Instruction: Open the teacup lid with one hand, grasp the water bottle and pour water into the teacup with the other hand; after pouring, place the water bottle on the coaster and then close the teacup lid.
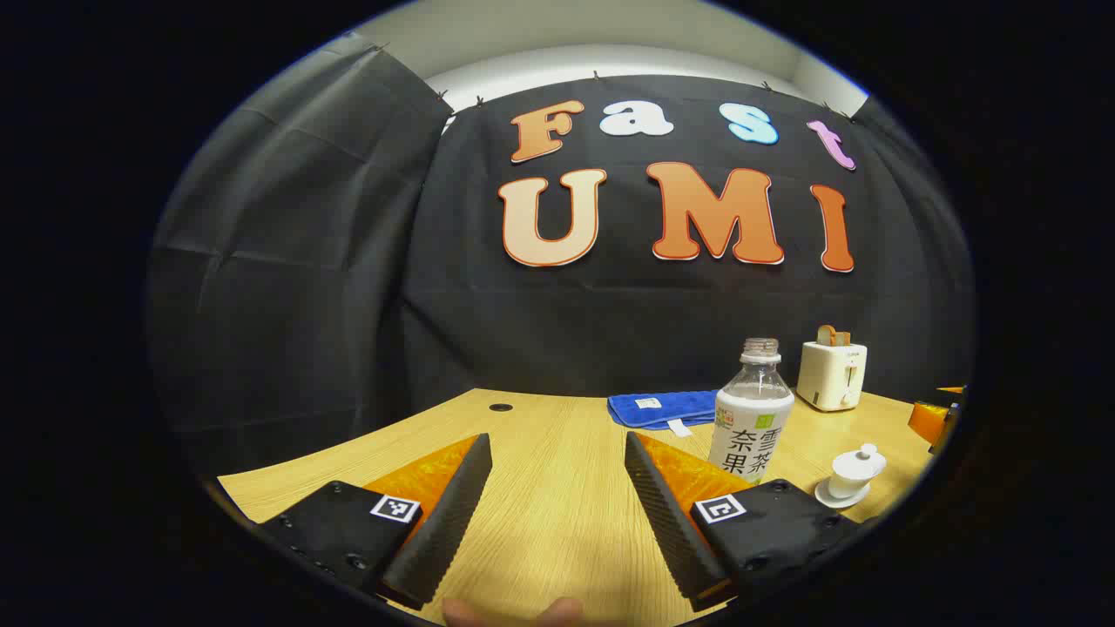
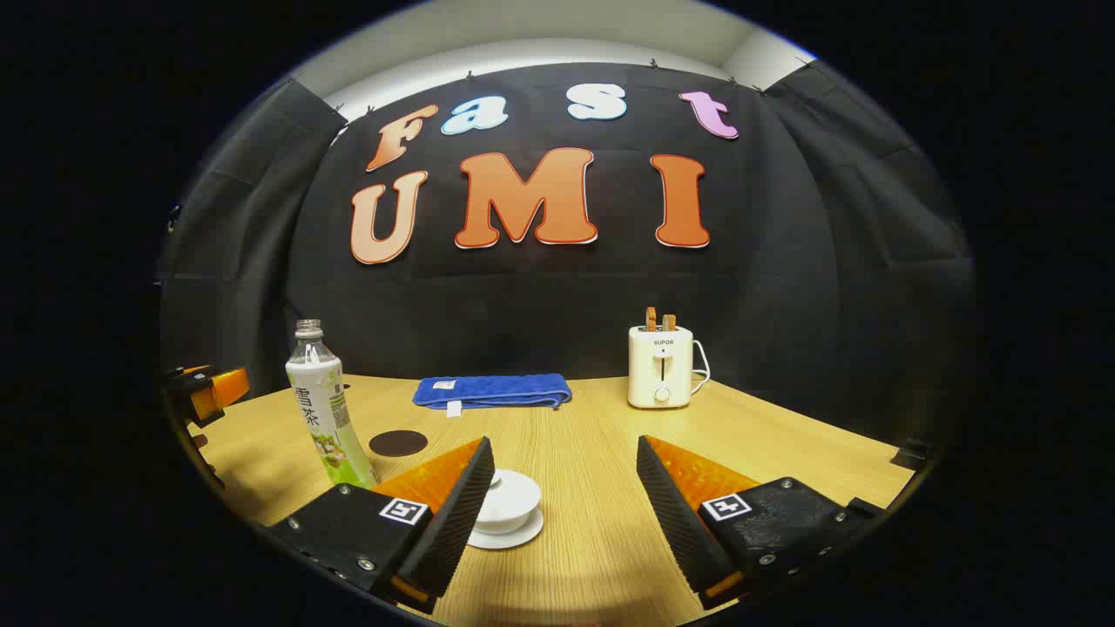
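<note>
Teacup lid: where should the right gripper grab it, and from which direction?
Grip the small round knob on top of the teacup lid, coming straight down from above with the right gripper. The lid is a shallow dome seated on the teacup, so its rim probably gives little purchase; the knob is the one raised part. The water bottle stands upright to one side, apart from the cup.

Wooden table [image 2: 592, 531]: bottle [image 2: 324, 416], teacup [image 2: 505, 509], coaster [image 2: 398, 443], towel [image 2: 492, 391], toaster [image 2: 661, 367].
</note>
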